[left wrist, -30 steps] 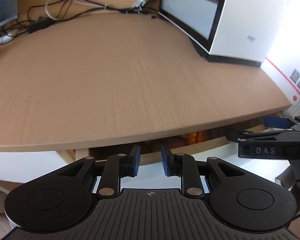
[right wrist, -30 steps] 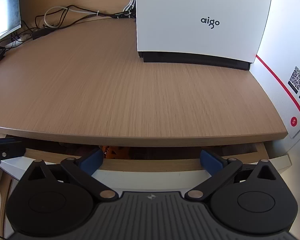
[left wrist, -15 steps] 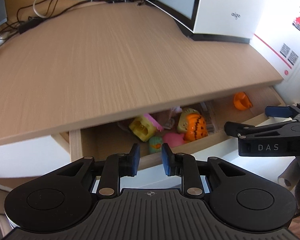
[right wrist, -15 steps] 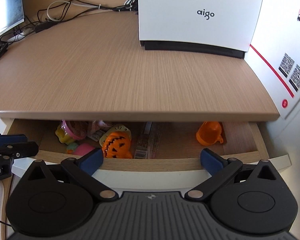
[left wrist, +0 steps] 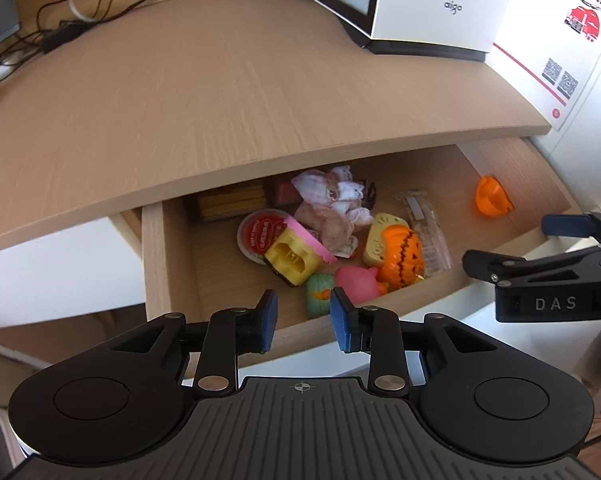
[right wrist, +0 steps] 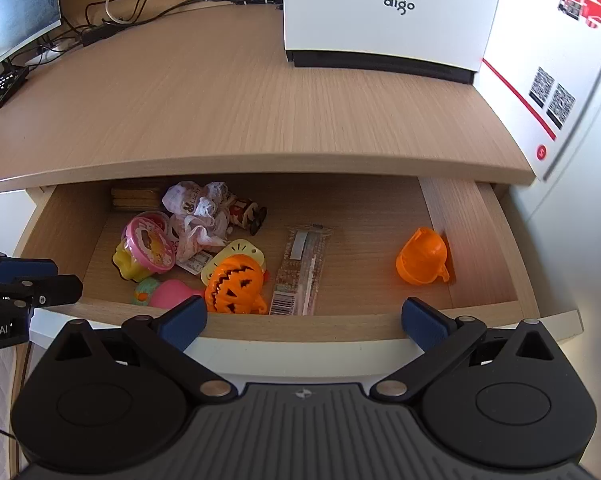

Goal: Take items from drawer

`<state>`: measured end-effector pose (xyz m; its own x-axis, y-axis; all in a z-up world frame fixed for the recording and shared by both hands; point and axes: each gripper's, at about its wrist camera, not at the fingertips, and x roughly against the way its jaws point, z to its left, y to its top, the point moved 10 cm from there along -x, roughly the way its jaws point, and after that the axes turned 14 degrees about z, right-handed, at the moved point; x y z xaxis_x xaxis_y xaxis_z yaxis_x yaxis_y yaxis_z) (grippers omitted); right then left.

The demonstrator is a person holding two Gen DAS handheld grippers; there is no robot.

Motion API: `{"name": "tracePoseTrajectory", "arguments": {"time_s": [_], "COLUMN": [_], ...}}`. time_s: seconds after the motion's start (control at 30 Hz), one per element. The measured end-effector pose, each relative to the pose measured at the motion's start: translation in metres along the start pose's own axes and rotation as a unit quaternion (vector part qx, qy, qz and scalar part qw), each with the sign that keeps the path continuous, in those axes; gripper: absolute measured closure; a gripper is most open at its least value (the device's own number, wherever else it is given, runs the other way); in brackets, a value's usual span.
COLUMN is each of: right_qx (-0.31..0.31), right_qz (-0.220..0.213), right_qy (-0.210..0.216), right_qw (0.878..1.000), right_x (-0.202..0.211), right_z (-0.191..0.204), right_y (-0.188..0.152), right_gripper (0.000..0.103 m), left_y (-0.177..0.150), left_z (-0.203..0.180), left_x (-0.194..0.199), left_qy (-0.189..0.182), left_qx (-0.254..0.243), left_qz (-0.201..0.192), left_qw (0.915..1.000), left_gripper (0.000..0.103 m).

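Left wrist view: the left gripper (left wrist: 303,322) is opening, narrowly parted and empty, hovering at the near rim of the drawer (left wrist: 153,248). One pumpkin toy (left wrist: 402,254) is lying among the left-side clutter.

Right wrist view: the right gripper (right wrist: 302,322) is standing wide apart, holding nothing. One orange cup (right wrist: 422,257) is lying alone at the right wall; bare floor is separating it from one snack bar (right wrist: 302,270). The bench (right wrist: 260,100) is overhanging the far part.
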<state>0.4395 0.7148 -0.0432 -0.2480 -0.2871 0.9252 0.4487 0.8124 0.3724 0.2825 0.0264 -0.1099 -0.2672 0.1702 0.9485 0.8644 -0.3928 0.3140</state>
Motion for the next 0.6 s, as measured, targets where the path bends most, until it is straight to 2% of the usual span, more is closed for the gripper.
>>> {"name": "tracePoseTrajectory", "arguments": {"time_s": [0.13,0.33,0.6], "right_qx": [-0.008,-0.007,-0.002], "right_qz": [0.004,0.008,0.01], "right_qy": [-0.005,-0.002,0.003], "right_qw": [1.0,1.0,1.0], "right_x": [0.001,0.003,0.004], "right_z": [-0.001,-0.002,-0.005], "right_y": [-0.005,-0.007,-0.011], "right_gripper": [0.0,0.0,0.0], "left_y": [-0.004,-0.009,-0.018], "left_z": [0.005,0.004,-0.009], "left_x": [-0.005,-0.008,0.0], "left_qy": [0.013,-0.021,-0.033], "left_qx": [0.014,0.029,0.002], "left_qz": [0.005,0.027,0.043], "left_qw": [0.9998,0.999,0.9985], "left_gripper": [0.072,0.075,0.075]}}
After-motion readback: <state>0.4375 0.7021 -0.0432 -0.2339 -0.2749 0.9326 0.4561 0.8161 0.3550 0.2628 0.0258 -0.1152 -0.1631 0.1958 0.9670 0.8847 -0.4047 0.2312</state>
